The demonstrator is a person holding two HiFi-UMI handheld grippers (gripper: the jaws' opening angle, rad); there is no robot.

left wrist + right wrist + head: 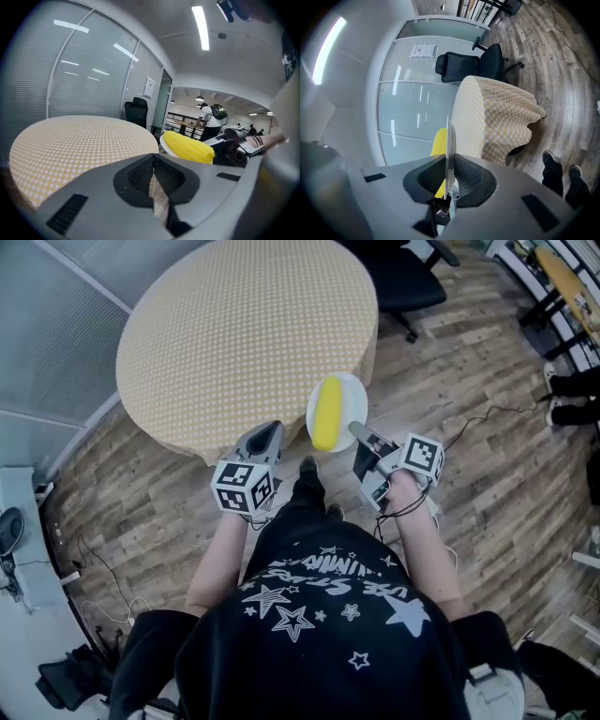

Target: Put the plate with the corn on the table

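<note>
A white plate [349,397] carrying a yellow corn cob [326,414] hangs in the air just off the near edge of the round table [244,329]. My right gripper [360,432] is shut on the plate's near rim; in the right gripper view the plate [449,140] stands edge-on between the jaws with the corn [438,143] to its left. My left gripper [267,435] is beside the plate, its jaws together and holding nothing. The left gripper view shows the corn [188,146] to the right, beyond the table [75,143].
The table wears a yellow-and-white checked cloth that drapes over its edge. A black office chair [405,282] stands behind it on the wood floor [497,465]. Glass partition walls [47,343] run along the left. A cable [469,427] lies on the floor to the right.
</note>
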